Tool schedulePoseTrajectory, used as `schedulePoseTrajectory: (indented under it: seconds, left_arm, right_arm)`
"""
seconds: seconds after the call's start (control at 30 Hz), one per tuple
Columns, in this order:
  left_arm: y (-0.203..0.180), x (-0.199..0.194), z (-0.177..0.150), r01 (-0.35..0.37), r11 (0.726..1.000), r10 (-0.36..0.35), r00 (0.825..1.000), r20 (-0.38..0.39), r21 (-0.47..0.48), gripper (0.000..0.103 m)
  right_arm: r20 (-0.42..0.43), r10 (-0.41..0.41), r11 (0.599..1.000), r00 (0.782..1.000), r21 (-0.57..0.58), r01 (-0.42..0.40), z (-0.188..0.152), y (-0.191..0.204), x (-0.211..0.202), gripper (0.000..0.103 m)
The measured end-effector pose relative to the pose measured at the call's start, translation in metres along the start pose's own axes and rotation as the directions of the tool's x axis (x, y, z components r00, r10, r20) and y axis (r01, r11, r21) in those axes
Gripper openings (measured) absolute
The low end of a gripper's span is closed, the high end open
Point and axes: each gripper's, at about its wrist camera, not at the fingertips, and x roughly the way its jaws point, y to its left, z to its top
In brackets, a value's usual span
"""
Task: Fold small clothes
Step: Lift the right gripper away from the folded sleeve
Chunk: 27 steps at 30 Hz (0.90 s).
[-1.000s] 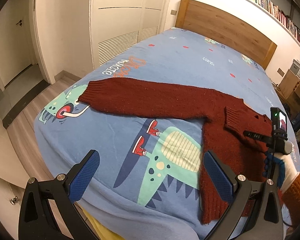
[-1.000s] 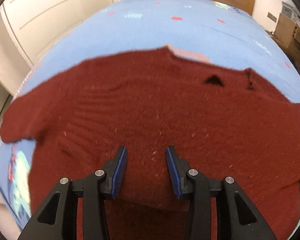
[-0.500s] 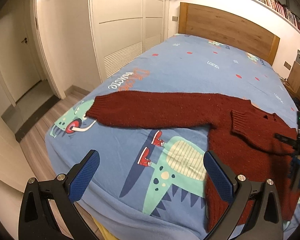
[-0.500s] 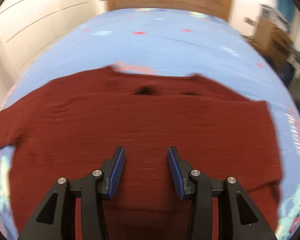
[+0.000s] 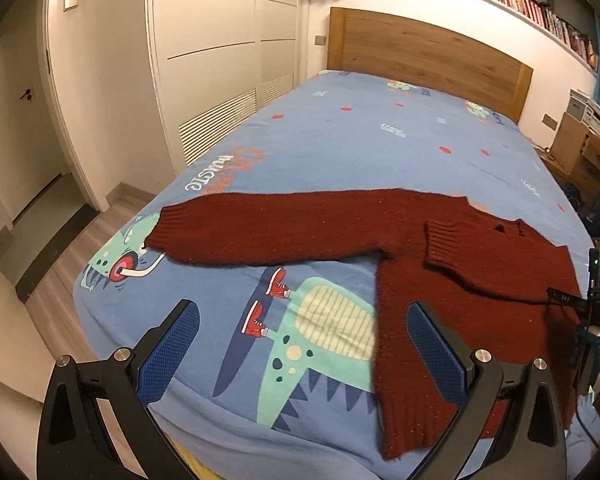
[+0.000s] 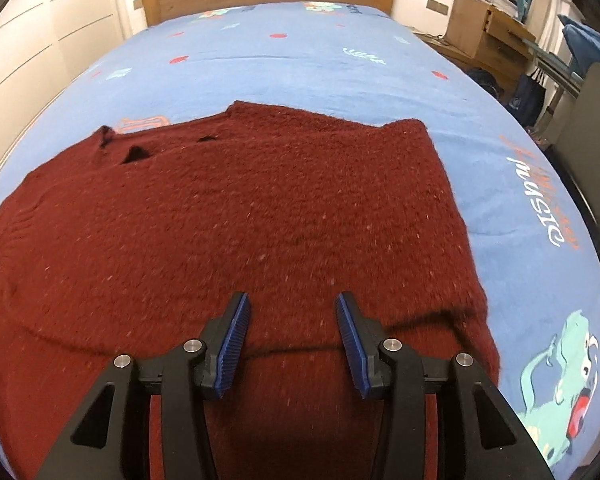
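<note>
Your left gripper (image 5: 302,350) gapes wide, showing the sweater's (image 5: 480,264) outstretched sleeve; your right gripper (image 6: 292,332), part-open and empty, sees only its body.

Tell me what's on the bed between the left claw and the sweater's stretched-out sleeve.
Only bedsheet. In the left wrist view, the open left claw faces the sweater's sleeve across its printed dinosaur in red sneakers; no clothing or objects lie there.
</note>
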Motion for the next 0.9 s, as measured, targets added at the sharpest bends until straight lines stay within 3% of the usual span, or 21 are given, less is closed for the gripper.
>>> schedulePoseTrajectory:
  seconds: [0.2,0.63,0.9]
  left_arm:
    - [0.003,-0.018,-0.006,0.044,0.999,-0.044,0.999,0.012,-0.017,0.102]
    - [0.036,-0.054,-0.018,0.079,0.995,-0.075,0.995,0.062,-0.057,0.102]
    - [0.068,-0.051,-0.011,0.118,0.988,-0.112,0.992,0.066,-0.103,0.102]
  right_arm:
    - [-0.019,0.05,0.999,0.999,-0.004,-0.05,-0.032,0.001,-0.036,0.047]
    - [-0.086,0.077,0.997,0.993,0.005,-0.077,-0.146,0.005,-0.103,0.047]
    - [-0.047,0.044,0.999,0.998,0.031,-0.042,-0.172,0.004,-0.151,0.047]
